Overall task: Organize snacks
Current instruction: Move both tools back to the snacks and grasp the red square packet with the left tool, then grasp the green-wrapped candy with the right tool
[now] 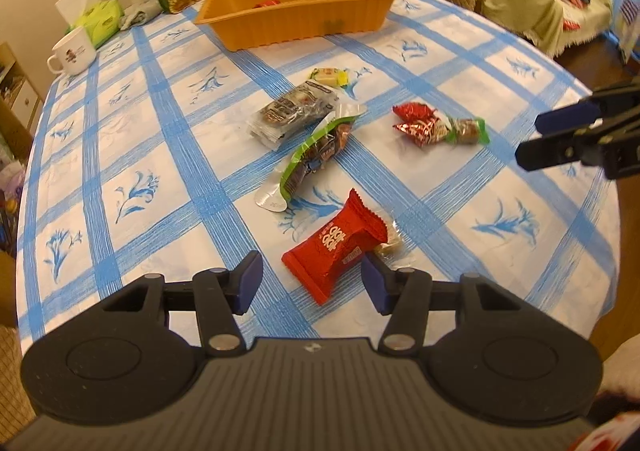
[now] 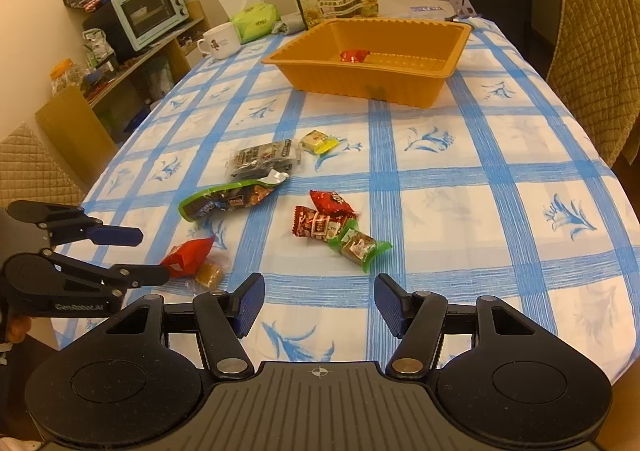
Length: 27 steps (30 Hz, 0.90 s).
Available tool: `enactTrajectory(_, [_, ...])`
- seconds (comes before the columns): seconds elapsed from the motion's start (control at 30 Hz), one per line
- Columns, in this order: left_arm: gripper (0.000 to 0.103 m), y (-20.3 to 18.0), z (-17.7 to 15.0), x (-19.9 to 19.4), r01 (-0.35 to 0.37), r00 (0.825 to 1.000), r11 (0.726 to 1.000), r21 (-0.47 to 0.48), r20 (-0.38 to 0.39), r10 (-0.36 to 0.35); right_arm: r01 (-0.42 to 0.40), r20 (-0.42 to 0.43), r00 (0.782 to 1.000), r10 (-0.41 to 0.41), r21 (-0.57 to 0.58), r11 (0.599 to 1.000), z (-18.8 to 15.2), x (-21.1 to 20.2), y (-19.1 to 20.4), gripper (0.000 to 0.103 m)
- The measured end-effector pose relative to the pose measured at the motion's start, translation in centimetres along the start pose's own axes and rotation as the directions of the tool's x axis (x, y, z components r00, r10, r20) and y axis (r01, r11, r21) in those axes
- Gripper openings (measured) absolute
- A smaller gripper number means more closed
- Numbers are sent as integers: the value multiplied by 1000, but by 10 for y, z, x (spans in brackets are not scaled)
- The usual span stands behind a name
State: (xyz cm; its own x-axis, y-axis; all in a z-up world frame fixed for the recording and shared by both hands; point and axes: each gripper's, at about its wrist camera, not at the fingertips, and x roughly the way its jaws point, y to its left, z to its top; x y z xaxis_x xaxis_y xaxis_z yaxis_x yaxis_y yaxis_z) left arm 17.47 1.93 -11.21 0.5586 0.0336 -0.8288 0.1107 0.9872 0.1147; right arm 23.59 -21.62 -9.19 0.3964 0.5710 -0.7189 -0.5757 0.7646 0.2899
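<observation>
We hold our left gripper (image 1: 312, 279) with its fingers spread wide and empty, and the red snack packet (image 1: 334, 249) lies on the checked tablecloth (image 1: 160, 155) between the two fingertips, nearer the right one, whose pad it seems to touch, though we cannot tell for sure. A small clear-wrapped candy (image 1: 390, 247) sits just beyond that same finger. Farther ahead lie the green-edged packet (image 1: 316, 155), a clear dark packet (image 1: 292, 113), a yellow candy (image 1: 330, 75) and, to the right, two red candies (image 1: 418, 121) touching a green-ended one (image 1: 468, 131). The orange tray (image 1: 300, 23) stands well ahead with one red snack (image 2: 354, 55) inside. Our right gripper (image 2: 320, 303) is likewise parted and empty, the green-ended candy just ahead between its fingertips
</observation>
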Motion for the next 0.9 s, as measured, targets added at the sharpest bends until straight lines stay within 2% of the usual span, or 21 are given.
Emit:
enactTrajectory(0.2, [52, 1, 2, 14, 1, 1000, 999, 46, -12, -1, 22, 2, 1000, -22, 27, 999, -1, 0, -2, 61])
enactTrajectory(0.57, [51, 10, 12, 28, 38, 999, 998, 57, -11, -38, 66, 1, 998, -67, 71, 995, -5, -1, -5, 61])
enactTrajectory(0.8, [32, 15, 16, 34, 108, 994, 994, 2, -21, -108, 82, -3, 997, -82, 75, 994, -5, 2, -4, 61])
enactTrajectory(0.9, [30, 15, 15, 35, 113, 993, 994, -8, -20, -113, 88, -4, 996, -88, 59, 994, -3, 4, -5, 61])
